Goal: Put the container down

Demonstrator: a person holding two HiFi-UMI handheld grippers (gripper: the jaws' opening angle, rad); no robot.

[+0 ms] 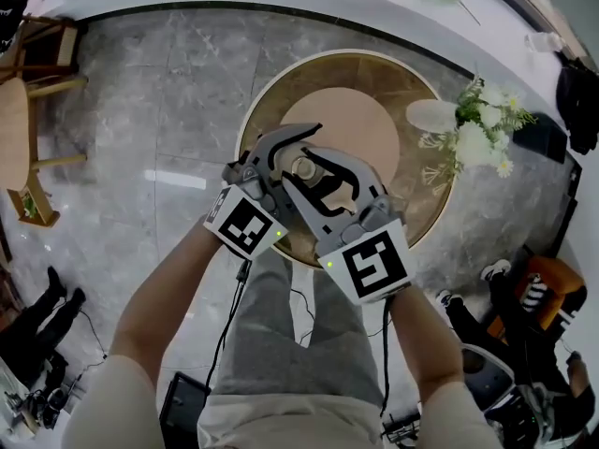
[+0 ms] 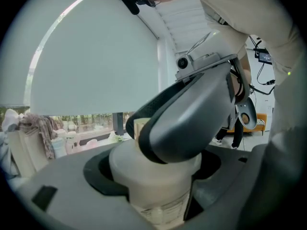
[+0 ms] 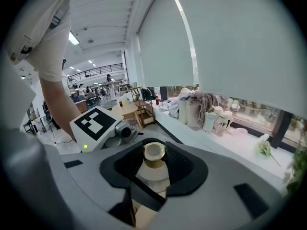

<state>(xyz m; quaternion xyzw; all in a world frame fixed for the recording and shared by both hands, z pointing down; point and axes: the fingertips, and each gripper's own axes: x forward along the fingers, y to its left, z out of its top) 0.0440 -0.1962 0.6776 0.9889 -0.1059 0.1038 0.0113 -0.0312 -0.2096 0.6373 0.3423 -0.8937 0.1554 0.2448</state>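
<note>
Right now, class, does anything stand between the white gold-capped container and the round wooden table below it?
Nothing visible does. The white gold-capped container, gripped by the left gripper and right gripper, is over a bare part of the round wooden table; the white flowers stand off to its right.

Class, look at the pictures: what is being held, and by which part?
The white container, by both grippers: the left gripper clamps its wide body, the right gripper its shoulder below the gold cap.
</note>
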